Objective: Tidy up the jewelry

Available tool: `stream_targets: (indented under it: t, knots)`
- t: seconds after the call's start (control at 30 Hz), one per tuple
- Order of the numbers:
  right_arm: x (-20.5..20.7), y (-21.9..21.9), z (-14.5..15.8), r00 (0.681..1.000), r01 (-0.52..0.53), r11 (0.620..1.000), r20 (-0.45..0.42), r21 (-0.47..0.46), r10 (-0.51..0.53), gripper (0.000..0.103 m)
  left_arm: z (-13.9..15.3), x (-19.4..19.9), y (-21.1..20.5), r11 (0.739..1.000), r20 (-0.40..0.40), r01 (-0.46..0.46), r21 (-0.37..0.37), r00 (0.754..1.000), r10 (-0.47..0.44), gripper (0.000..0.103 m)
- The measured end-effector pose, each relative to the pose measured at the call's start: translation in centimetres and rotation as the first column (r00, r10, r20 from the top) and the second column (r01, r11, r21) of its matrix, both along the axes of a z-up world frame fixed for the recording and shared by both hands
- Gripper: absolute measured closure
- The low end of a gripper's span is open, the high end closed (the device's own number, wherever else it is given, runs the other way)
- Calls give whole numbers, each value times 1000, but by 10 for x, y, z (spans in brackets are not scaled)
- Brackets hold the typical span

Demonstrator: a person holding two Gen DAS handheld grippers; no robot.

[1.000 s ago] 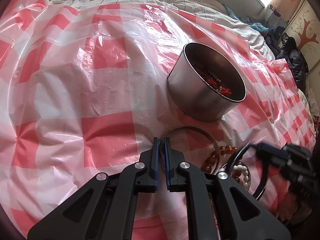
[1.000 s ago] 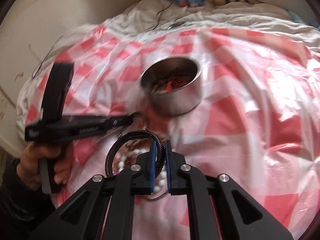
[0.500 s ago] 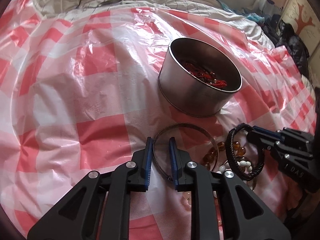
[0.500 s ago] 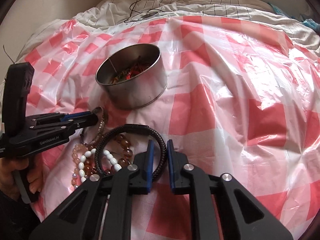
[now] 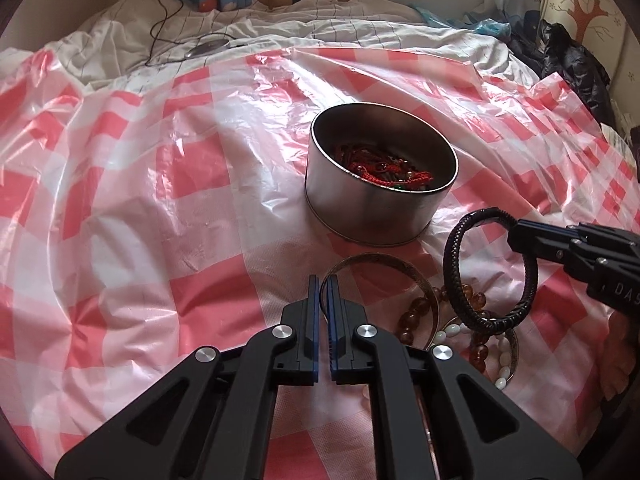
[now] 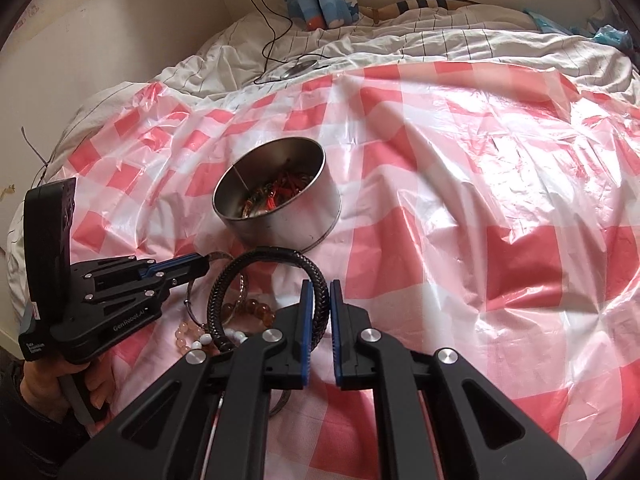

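Observation:
A round metal tin (image 5: 360,216) (image 6: 288,220) with red cords and beads inside stands on the checked sheet. Just in front of it, my left gripper (image 5: 323,282) (image 6: 203,266) is closing its jaws on the thin rim of a metal bangle (image 5: 384,261) (image 6: 241,285). My right gripper (image 6: 319,300) (image 5: 514,236) is shut on a black braided bracelet (image 6: 280,253) (image 5: 456,280) and holds it upright above the pile. Amber beads (image 5: 414,316) (image 6: 256,312) and white beads (image 5: 448,330) lie on the sheet under both.
A red-and-white checked plastic sheet (image 5: 160,200) covers the bed. Behind it lie striped white bedding (image 5: 340,28) and a cable with a small disc (image 5: 208,46). Dark clothes (image 5: 576,68) are piled far right. A hand (image 6: 52,392) holds the left gripper.
My left gripper opened, then shut on the bangle's rim. My right gripper lifted the black bracelet clear of the pile. Both views have drawn back from the tin.

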State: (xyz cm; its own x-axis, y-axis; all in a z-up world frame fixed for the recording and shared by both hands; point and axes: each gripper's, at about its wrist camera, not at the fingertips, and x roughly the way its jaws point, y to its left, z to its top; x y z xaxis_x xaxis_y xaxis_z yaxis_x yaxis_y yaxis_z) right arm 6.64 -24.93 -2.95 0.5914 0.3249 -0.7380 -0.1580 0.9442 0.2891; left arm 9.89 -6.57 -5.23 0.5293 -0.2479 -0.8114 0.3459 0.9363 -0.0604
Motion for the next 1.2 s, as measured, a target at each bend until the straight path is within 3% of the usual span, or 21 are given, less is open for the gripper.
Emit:
stream_targets:
  t: [0.6, 0.93, 1.2]
  knots:
    - [-6, -8, 15, 999, 28, 999, 46, 23, -29, 94, 38, -21, 2, 998, 130, -5, 65, 992, -3, 99]
    - [-3, -27, 25, 992, 97, 991, 70, 90, -103, 94, 76, -11, 21, 997, 179, -43, -69, 982, 54, 99]
    - [1, -44, 32, 982, 156, 981, 93, 119, -167, 94, 66, 26, -1, 977, 133, -66, -203, 987, 94, 99]
